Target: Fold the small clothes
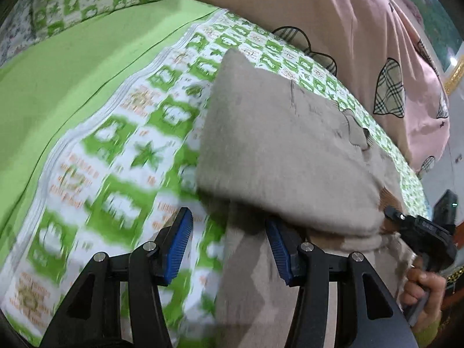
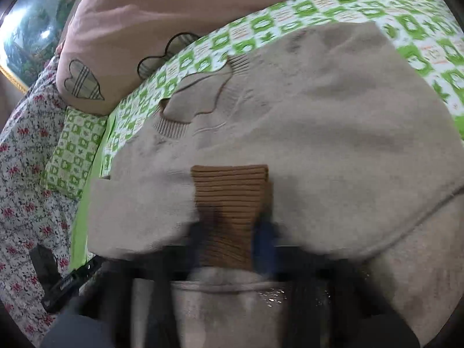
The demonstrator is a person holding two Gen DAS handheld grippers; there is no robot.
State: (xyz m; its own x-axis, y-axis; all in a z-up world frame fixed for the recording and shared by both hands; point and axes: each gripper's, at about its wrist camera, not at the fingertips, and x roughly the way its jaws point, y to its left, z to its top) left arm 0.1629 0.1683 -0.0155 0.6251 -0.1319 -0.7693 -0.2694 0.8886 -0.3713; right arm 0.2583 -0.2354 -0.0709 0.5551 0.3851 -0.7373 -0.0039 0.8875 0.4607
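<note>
The beige sweater [image 2: 319,121] lies spread on the bed [image 1: 72,92], its brown cuff [image 2: 232,203] pinched in the right gripper [image 2: 232,229] jaws, apparently to fold the sleeve inward, while the left gripper [image 1: 229,249] jaws gape empty beside its edge

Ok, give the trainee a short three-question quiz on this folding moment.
1. True or false: the left gripper is open.
2. What colour is the ribbed cuff between the right gripper's fingers?
3. The beige sweater lies on: A) the checked green-and-white sheet B) a wooden table C) the floor

Key: 1 true; 2 brown; 3 A
</note>
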